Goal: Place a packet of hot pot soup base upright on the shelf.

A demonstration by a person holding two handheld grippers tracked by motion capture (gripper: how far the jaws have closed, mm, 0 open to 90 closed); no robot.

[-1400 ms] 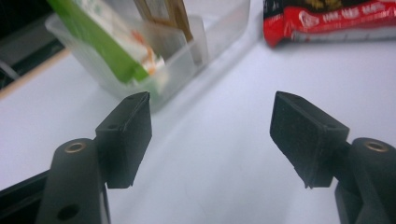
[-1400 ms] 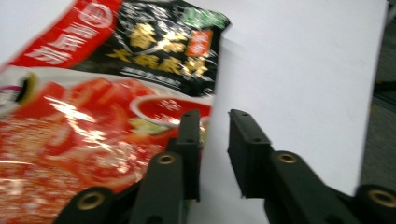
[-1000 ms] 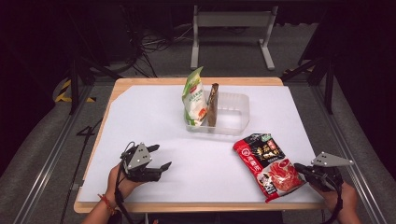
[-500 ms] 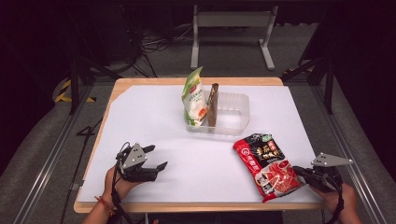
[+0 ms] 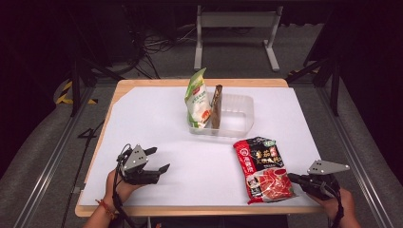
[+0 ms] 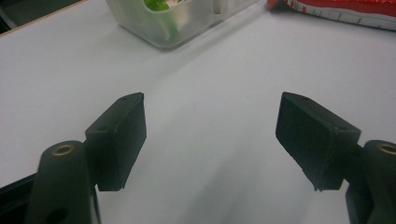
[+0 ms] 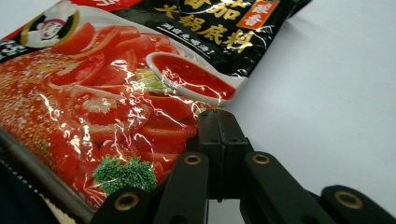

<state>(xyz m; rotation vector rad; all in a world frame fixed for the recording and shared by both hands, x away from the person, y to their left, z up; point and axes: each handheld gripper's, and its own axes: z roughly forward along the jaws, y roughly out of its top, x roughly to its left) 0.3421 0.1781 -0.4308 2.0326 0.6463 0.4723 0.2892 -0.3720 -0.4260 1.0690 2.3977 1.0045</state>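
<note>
A red and black hotpot-base packet (image 5: 263,168) lies flat on the white table near the front right. My right gripper (image 5: 290,177) is shut, and its tips rest against the packet's right edge (image 7: 218,114); I cannot tell whether any film is pinched between them. The packet (image 7: 116,84) spreads out to the left of the jaws. Over bare table at the front left, my left gripper (image 5: 160,159) stands open with nothing between its pads (image 6: 210,126). A clear plastic container (image 5: 242,107) at the table's middle holds a green packet (image 5: 197,102) and a brown packet (image 5: 217,104), both upright.
The white sheet (image 5: 142,118) covers a wooden table with dark floor all round. In the left gripper view the container's corner (image 6: 163,30) is ahead, with the red packet (image 6: 345,7) at the top right. A metal stand (image 5: 235,21) is behind the table.
My right gripper has shifted a little left against the red packet, which slid slightly left with it. The left gripper has stayed in place, open.
</note>
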